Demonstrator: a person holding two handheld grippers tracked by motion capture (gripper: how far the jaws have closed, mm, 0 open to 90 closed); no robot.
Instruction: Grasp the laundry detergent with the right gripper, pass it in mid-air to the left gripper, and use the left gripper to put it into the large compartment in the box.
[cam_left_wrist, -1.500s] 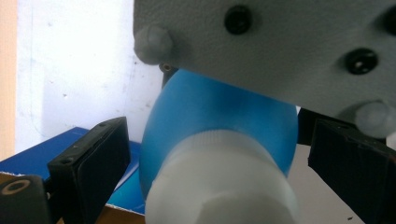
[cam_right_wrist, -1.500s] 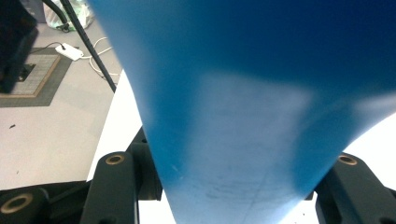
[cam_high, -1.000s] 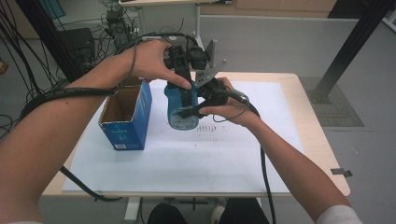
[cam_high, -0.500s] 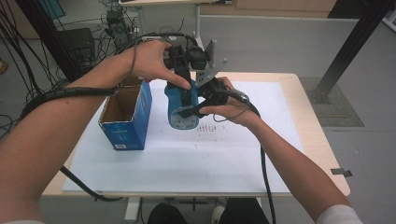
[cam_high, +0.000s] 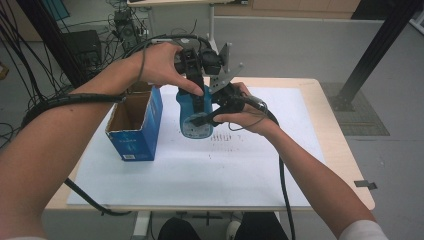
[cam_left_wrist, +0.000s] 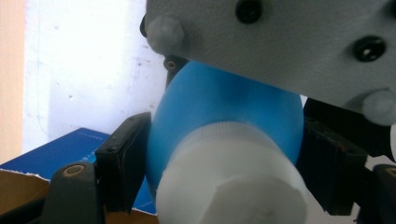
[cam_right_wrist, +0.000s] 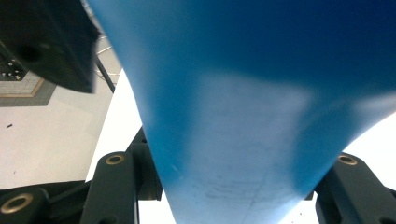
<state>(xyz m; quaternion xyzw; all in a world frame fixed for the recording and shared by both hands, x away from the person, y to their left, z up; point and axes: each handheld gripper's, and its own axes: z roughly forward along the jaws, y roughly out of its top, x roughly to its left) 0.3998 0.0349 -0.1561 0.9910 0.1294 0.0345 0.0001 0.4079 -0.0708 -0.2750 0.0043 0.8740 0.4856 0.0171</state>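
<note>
A blue plastic bottle (cam_high: 194, 125) with a white cap (cam_left_wrist: 229, 186) is held upright above the white sheet. My right gripper (cam_high: 209, 118) comes in from the right and is shut on the bottle's body (cam_right_wrist: 233, 116), which sits tight between its black jaws. My left gripper (cam_high: 200, 93) reaches down from above onto the bottle's shoulder (cam_left_wrist: 224, 107), just below the cap. Its jaws have just been closing with the bottle between them, and both black pads (cam_left_wrist: 127, 158) now press against the blue plastic.
An open blue cardboard box (cam_high: 135, 125) stands on the sheet just left of the bottle, its edge also in the left gripper view (cam_left_wrist: 70, 149). The white sheet (cam_high: 200, 175) covers most of the wooden table (cam_high: 345, 150). Cables trail from both grippers.
Both hands and the bottle keep their place. The left gripper's jaws have drawn in around the bottle's top.
</note>
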